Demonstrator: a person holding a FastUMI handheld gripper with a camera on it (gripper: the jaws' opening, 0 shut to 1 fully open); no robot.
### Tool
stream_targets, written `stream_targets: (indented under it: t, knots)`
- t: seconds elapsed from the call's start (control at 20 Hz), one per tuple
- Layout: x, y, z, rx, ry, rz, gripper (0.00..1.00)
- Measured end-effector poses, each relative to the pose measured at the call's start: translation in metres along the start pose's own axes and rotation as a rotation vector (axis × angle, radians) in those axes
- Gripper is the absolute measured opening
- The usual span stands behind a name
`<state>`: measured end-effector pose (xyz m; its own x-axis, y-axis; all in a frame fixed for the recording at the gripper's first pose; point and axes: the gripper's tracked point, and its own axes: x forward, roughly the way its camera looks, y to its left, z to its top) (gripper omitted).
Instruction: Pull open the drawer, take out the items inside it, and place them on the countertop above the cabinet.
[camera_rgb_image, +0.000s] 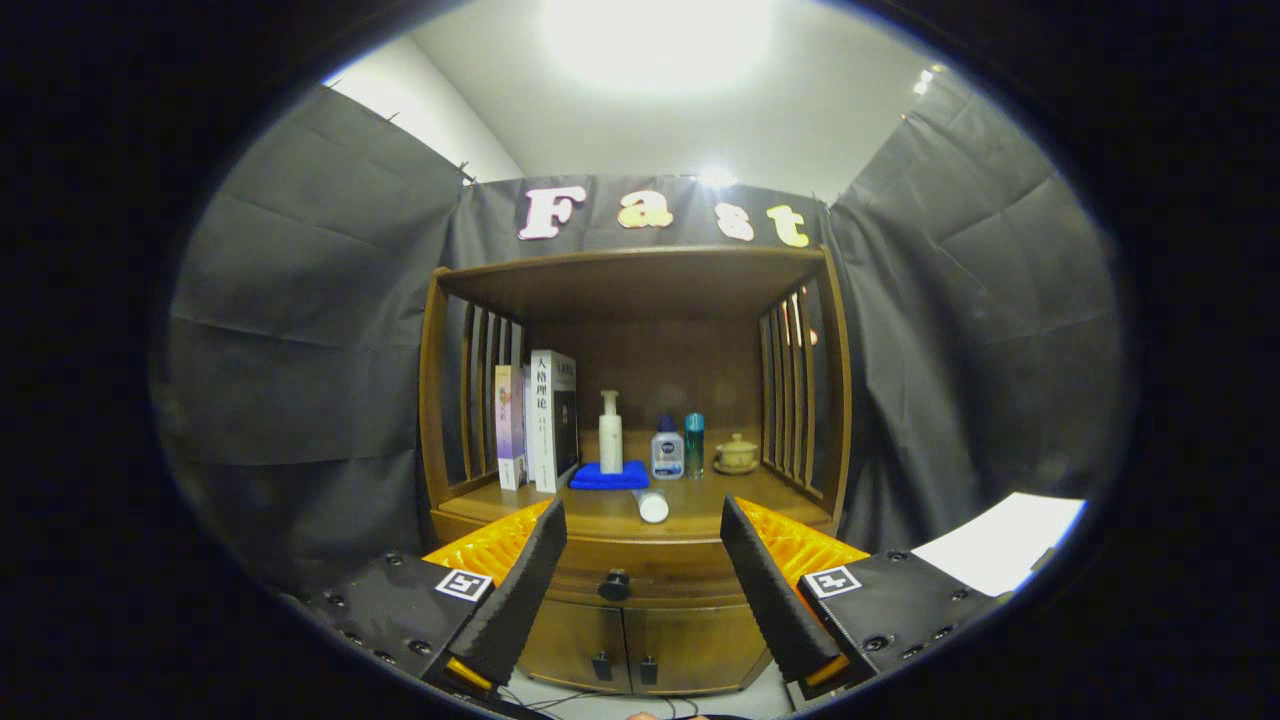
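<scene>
A brown wooden cabinet stands ahead of me, its drawer (640, 572) shut, with a dark round knob (614, 585) at its middle. My gripper (643, 520) is open with nothing between its fingers, and the knob lies between and beyond the fingertips, at some distance. On the countertop (700, 510) above the drawer a white tube (652, 505) lies near the front edge. Behind it a blue cloth (610, 476) lies with a white pump bottle (610, 432) standing on it.
Books (540, 420) stand at the countertop's left. A clear bottle with a blue cap (667, 449), a teal bottle (694, 444) and a small lidded cup (737, 453) stand at the back right. Two lower doors (630, 650) sit below the drawer. A white sheet (1000, 545) lies to the right.
</scene>
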<state>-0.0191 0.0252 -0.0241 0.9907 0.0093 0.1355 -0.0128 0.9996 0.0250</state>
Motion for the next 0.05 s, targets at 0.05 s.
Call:
stream_targets:
  t: [0.05]
  knots:
    - [-0.0032,0.0056,0.0034,-0.012,-0.007,0.007,0.97]
